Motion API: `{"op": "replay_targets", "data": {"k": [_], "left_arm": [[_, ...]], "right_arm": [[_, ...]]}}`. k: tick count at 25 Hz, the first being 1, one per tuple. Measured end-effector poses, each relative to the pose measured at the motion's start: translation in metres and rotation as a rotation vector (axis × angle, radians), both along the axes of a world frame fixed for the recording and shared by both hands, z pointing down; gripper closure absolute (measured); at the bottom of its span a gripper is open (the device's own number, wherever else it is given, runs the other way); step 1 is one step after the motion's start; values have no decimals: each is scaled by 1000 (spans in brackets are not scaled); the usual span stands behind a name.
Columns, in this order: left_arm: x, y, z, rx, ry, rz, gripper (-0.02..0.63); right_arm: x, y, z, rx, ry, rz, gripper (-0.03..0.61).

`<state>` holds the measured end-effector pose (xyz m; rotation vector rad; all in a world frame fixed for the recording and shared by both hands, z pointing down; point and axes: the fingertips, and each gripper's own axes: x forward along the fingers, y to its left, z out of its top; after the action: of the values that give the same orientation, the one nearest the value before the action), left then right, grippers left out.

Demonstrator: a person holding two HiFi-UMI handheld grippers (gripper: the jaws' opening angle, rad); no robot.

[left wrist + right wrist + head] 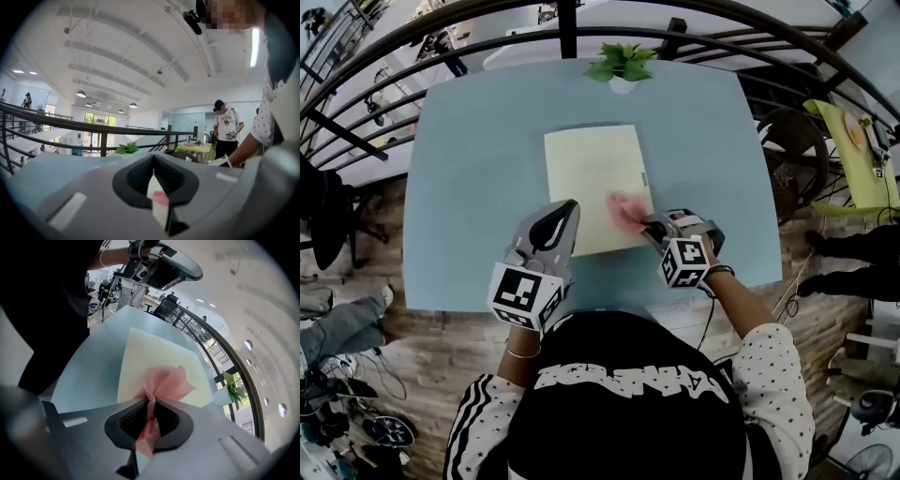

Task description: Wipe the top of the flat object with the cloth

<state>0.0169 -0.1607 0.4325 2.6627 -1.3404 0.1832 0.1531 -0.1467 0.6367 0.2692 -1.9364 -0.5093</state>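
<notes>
My right gripper (651,225) is pinching the crumpled pink mesh cloth (625,208) — the cloth lies on the lower right part of the pale yellow flat rectangular board (586,169), at the middle of the frame. My left gripper (569,210), jaws pressed together, sits over the board's lower left edge. The board rests on the light blue bench (469,159) — a small green potted plant (622,64) stands at top centre.

Left claw (569,210) closed, right claw (646,225) pinching cloth (624,207)
</notes>
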Motion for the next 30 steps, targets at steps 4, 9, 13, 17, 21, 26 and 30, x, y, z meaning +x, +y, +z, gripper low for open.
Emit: {"op": "replay_targets", "data": {"k": [4, 9, 13, 17, 21, 26, 30], "left_arm": [[6, 0, 2, -8, 2, 16, 614], [11, -3, 4, -6, 0, 28, 614], [14, -2, 1, -3, -1, 33, 614], [12, -3, -3, 5, 0, 30, 614], [8, -1, -7, 12, -6, 26, 614], [2, 4, -10, 26, -2, -4, 614], [-10, 5, -12, 28, -7, -36, 614]], "right_arm": [[1, 6, 1, -2, -3, 2, 574], [3, 12, 1, -8, -1, 0, 572], [5, 19, 0, -20, -10, 0, 572], [4, 24, -1, -35, -26, 7, 571], [4, 27, -3, -44, -55, 38, 571], [9, 27, -6, -77, -131, 95, 560], [-1, 16, -29, -76, -272, 169, 558]]}}
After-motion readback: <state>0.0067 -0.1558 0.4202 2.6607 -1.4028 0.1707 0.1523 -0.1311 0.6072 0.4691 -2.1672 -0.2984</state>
